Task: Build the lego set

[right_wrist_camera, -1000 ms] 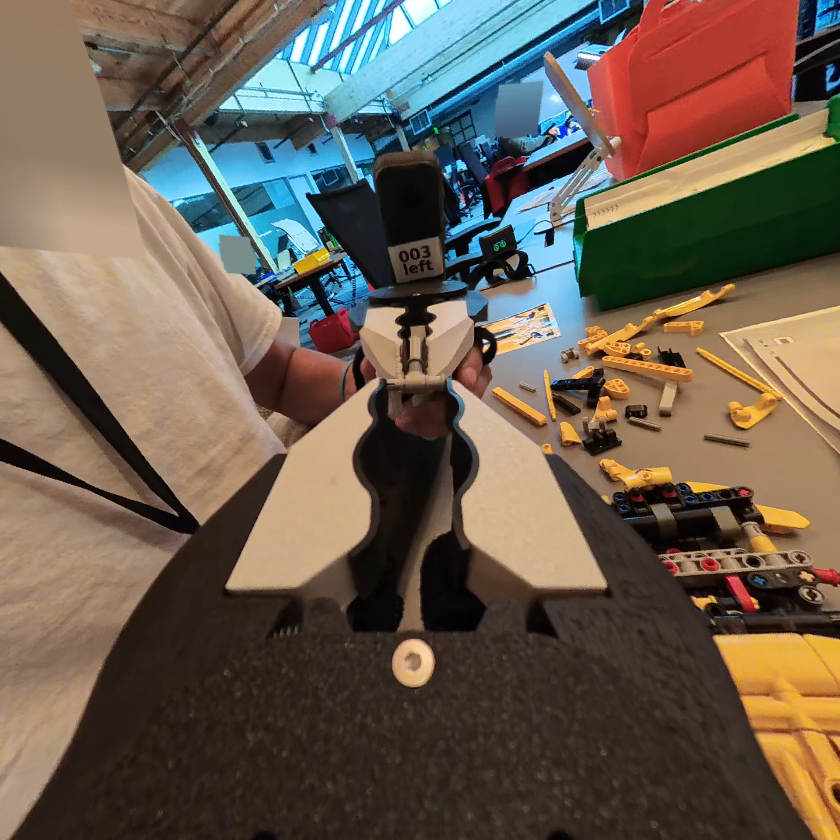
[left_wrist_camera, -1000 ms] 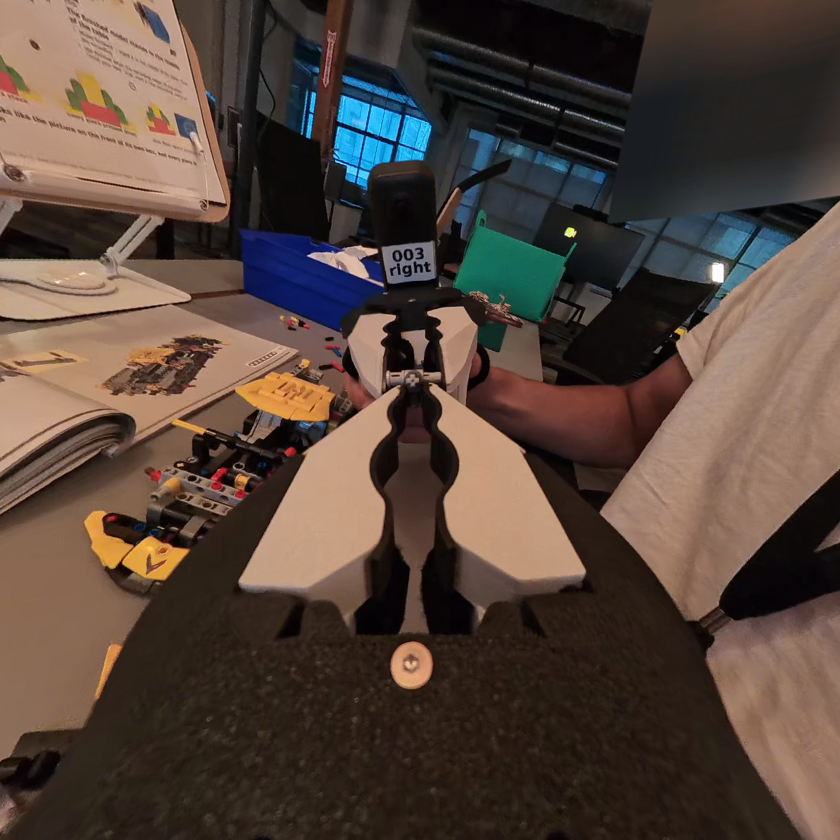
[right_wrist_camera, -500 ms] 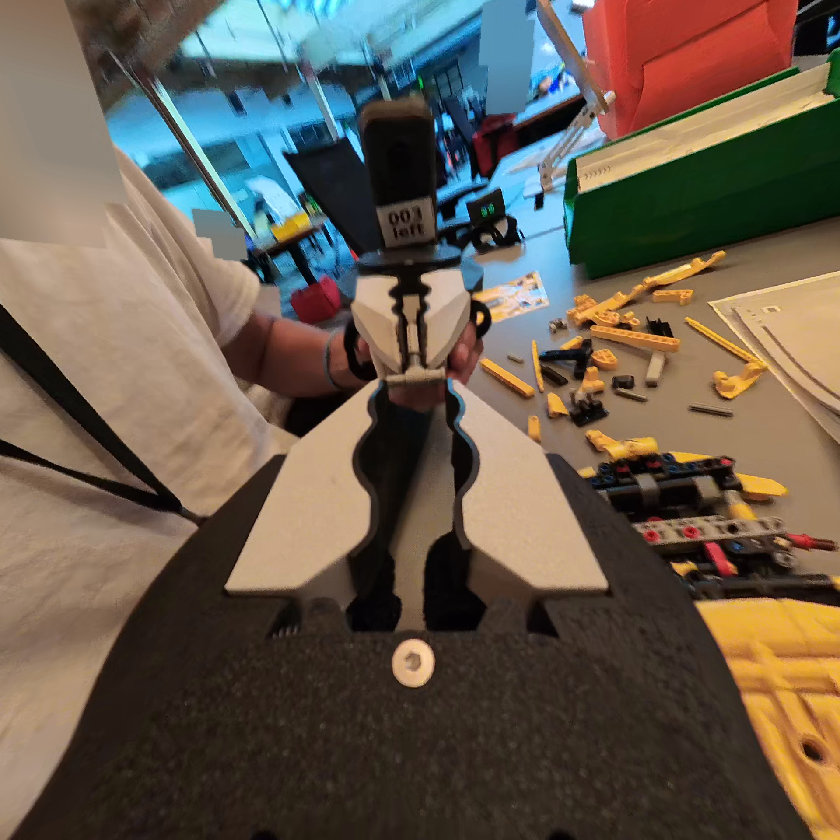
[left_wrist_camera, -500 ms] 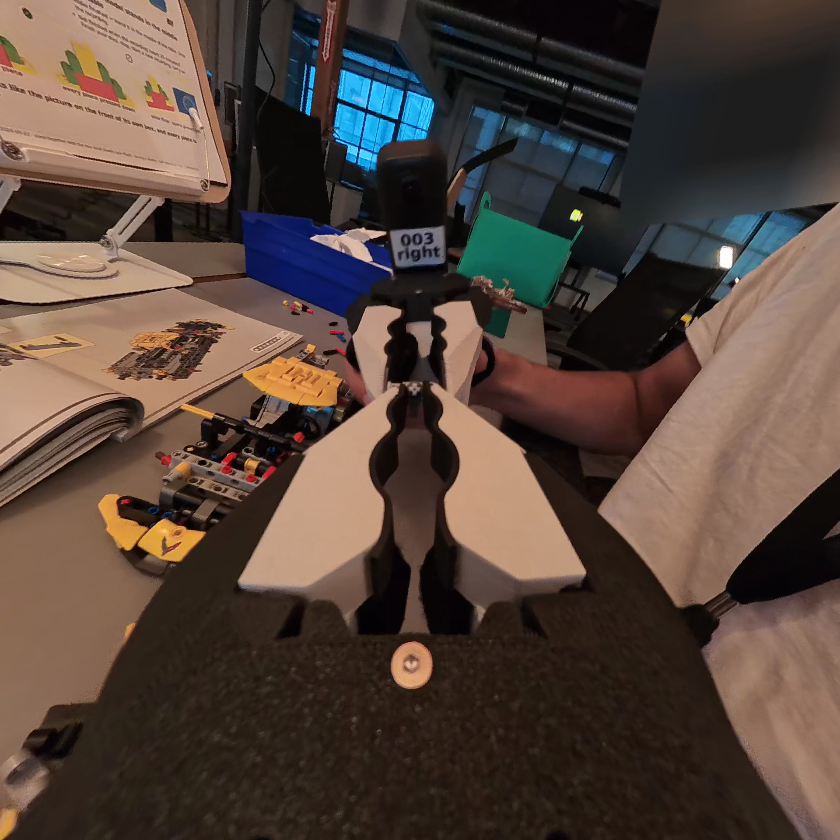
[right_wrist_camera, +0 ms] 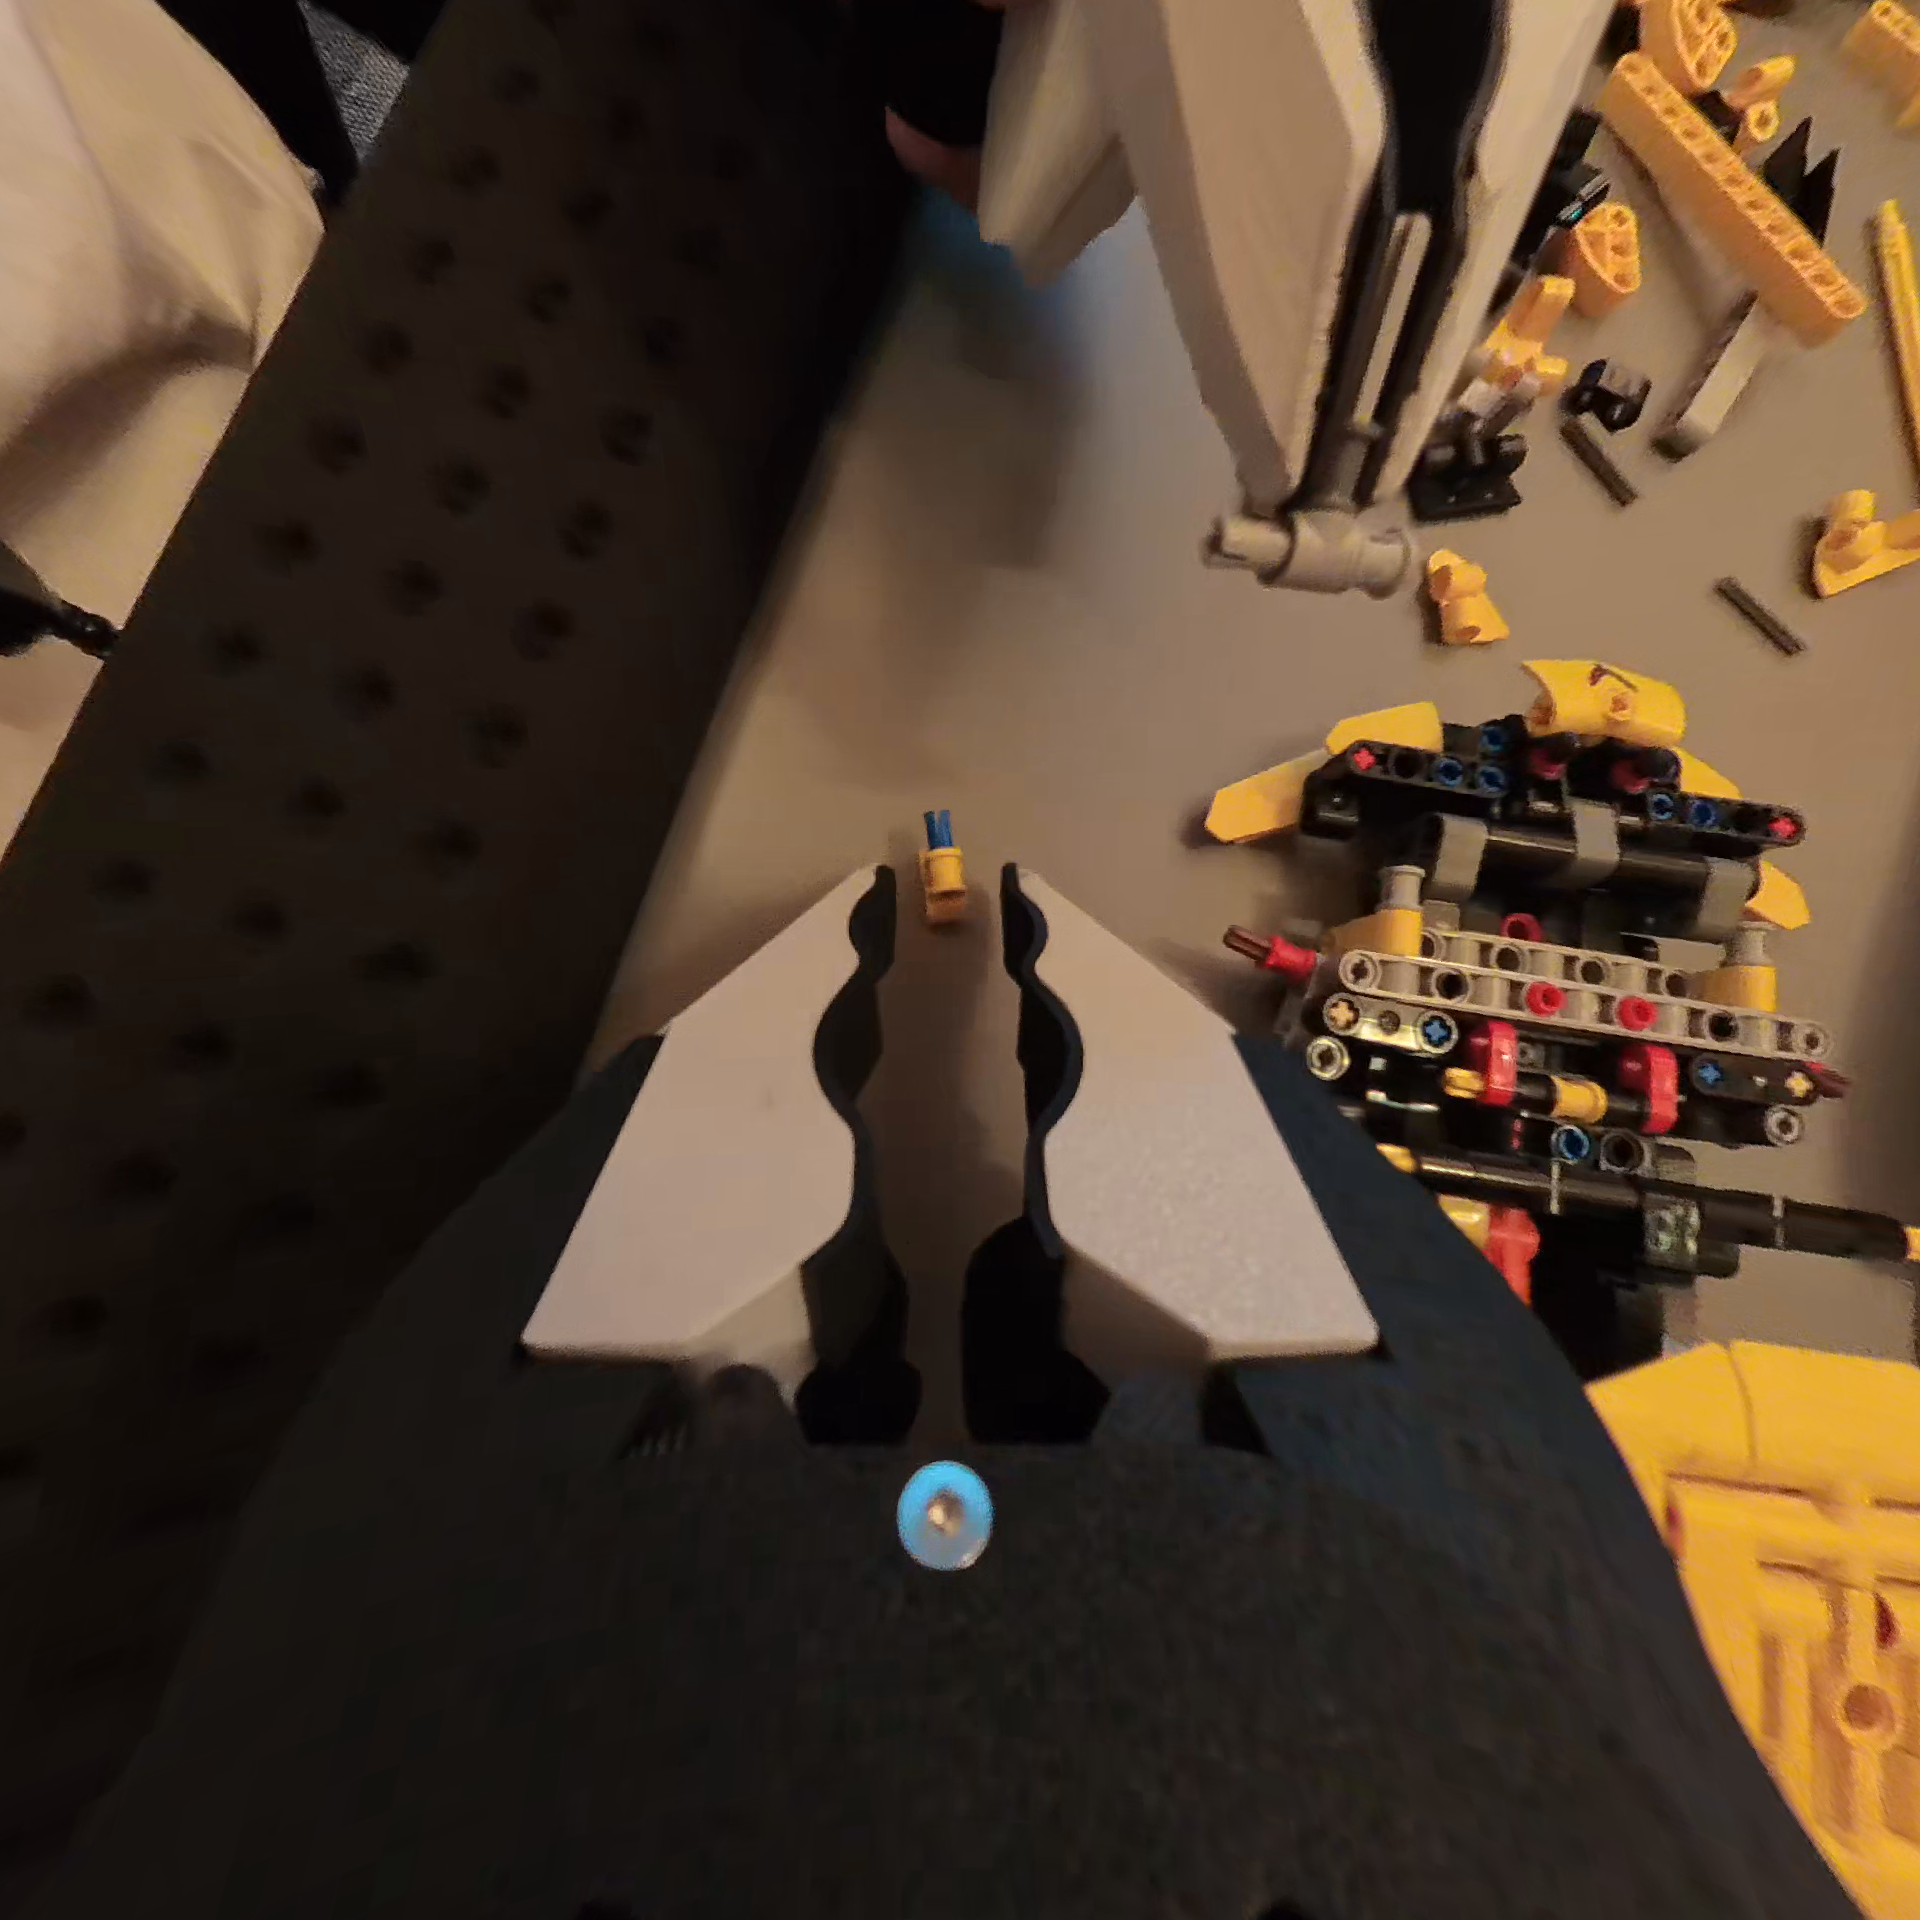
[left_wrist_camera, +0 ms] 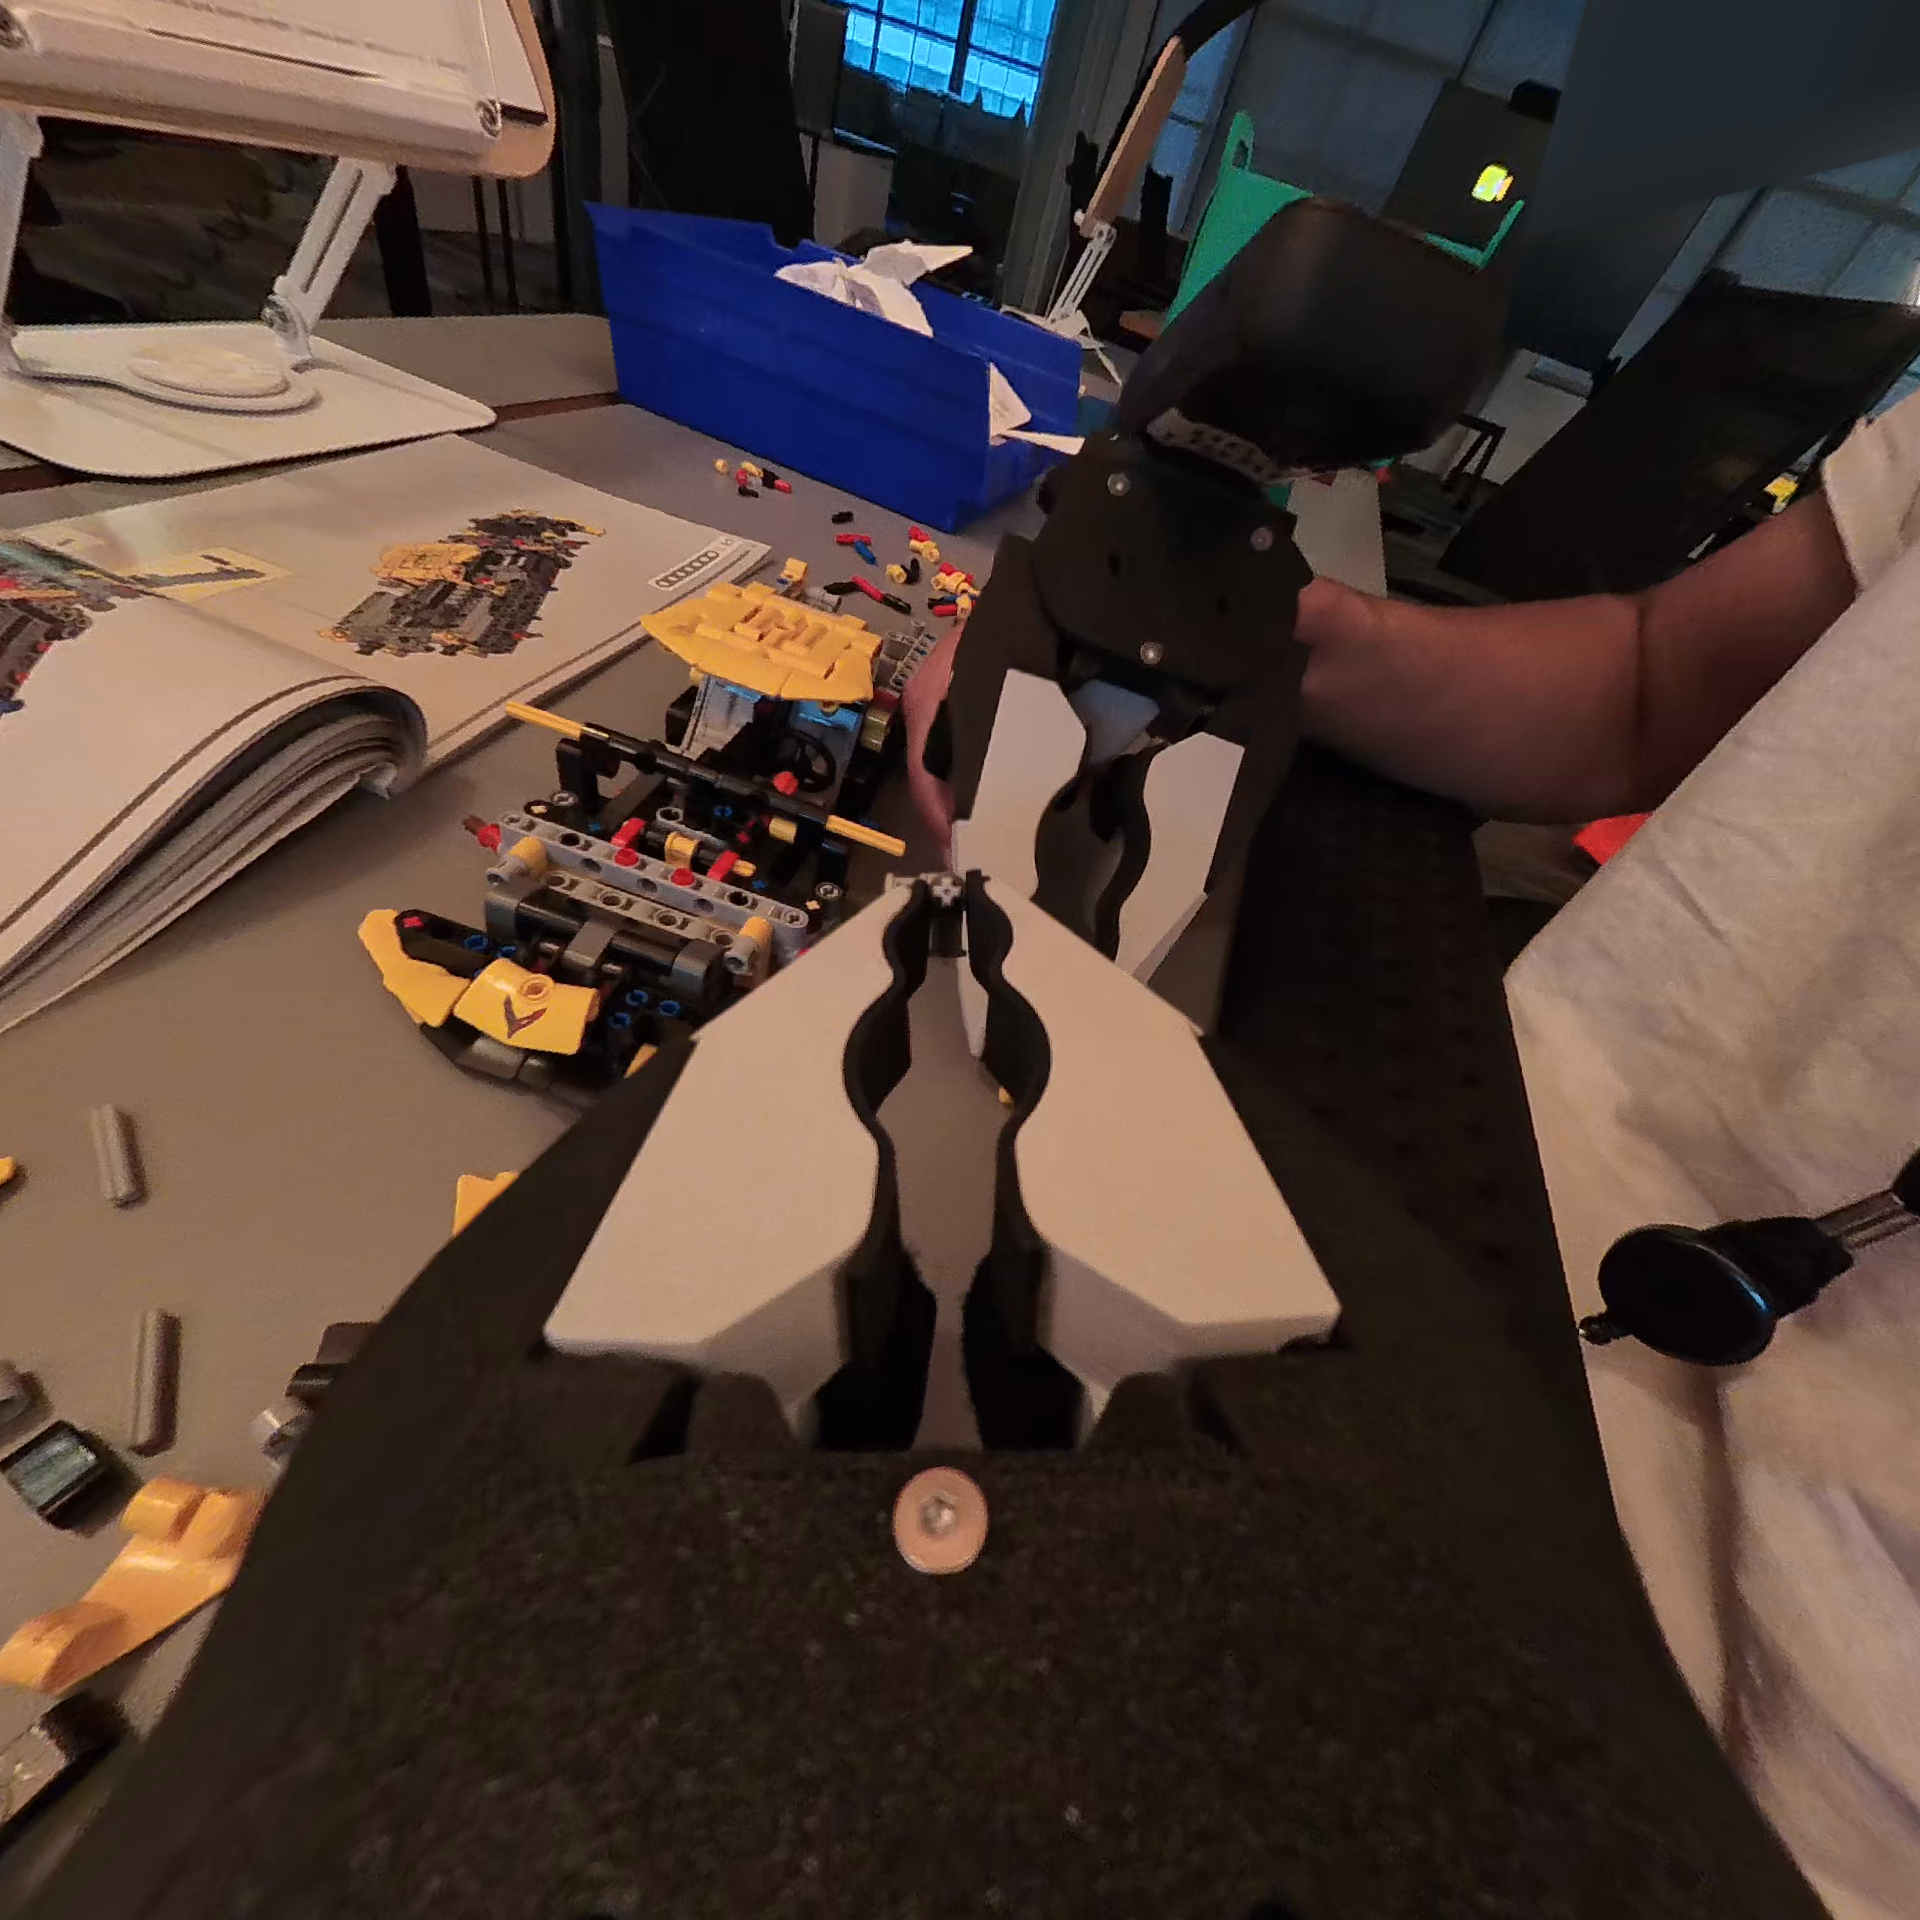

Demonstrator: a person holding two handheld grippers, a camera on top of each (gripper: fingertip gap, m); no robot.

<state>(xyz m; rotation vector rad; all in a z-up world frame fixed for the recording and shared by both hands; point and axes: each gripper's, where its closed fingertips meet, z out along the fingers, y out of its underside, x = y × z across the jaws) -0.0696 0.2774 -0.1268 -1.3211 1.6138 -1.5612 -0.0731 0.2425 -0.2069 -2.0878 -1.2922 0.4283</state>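
- Left gripper (left_wrist_camera: 943, 902): two pale, wedge-shaped fingers with black wavy inner edges, mounted on a grainy black body; the tips are pressed onto a small grey connector piece (left_wrist_camera: 943, 894), held above the table (left_wrist_camera: 260, 1091).
- Right gripper (right_wrist_camera: 940, 883): same build, its fingers slightly spread with nothing between them, pointing down at the table; just ahead of the tips lies one small yellow pin with a blue end (right_wrist_camera: 942, 873), resting on the grey surface.
- Change from a second ago: the two grippers then met tip to tip around the grey connector in front of the person's shirt; the right one has since tilted down toward the tabletop, and only the left keeps the piece.
- Partly built lego car (left_wrist_camera: 665, 873): one chassis of black and grey studless beams with red and blue pins and glossy yellow curved panels, standing on the table near the left gripper.
- Loose parts: several yellow beams (right_wrist_camera: 1725, 197) and short dark axles, scattered beyond the car in the right wrist view.
- Instruction booklet (left_wrist_camera: 260, 665): one, lying open beside the car; one blue plastic bin (left_wrist_camera: 810, 364) behind it.
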